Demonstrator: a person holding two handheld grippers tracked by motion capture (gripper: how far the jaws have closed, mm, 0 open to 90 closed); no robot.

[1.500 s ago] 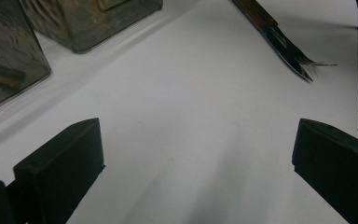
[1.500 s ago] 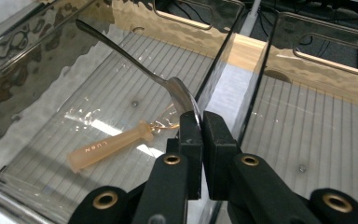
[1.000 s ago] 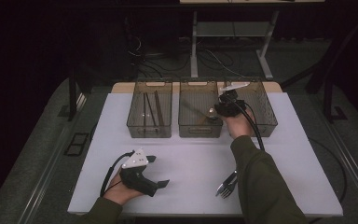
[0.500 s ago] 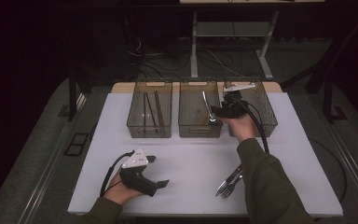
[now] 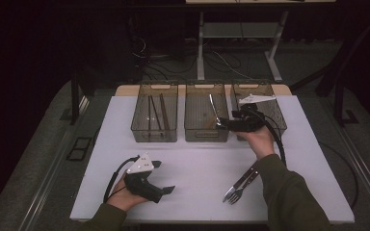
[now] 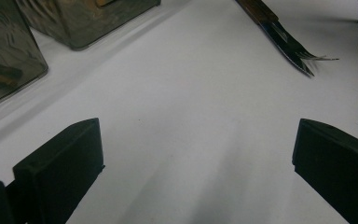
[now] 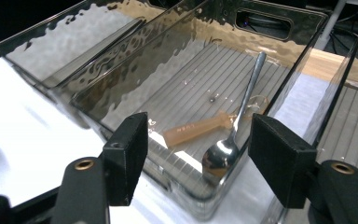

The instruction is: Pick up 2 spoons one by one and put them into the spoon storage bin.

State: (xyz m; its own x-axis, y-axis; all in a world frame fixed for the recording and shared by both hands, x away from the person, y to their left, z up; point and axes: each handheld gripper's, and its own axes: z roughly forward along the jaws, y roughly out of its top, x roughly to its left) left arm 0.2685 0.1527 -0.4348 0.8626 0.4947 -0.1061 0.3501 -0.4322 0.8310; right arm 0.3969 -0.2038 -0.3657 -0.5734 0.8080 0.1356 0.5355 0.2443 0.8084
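The white bench (image 5: 197, 159) lies under both tongs. Three smoked see-through bins stand in a row along its far side. The middle bin (image 5: 206, 132) is directly ahead of the right tongs (image 5: 224, 123), the left bin (image 5: 155, 132) is beyond it on the side away from the right hand, and the right bin (image 5: 275, 113) sits under that hand's tool. The right tongs hover at the middle bin's near corner. Their jaws have just been opening and now stand apart with nothing between them. A metal spoon (image 7: 233, 135) lies inside that bin just ahead of the jaws, leaning across a tan handle piece (image 7: 198, 130). Forks (image 5: 241, 184) lie on the bench behind the right tongs, beside the sleeve. The left tongs (image 5: 166, 178) rest low over bare bench, jaws wide apart and empty, with the fork tines (image 6: 303, 56) ahead of them.
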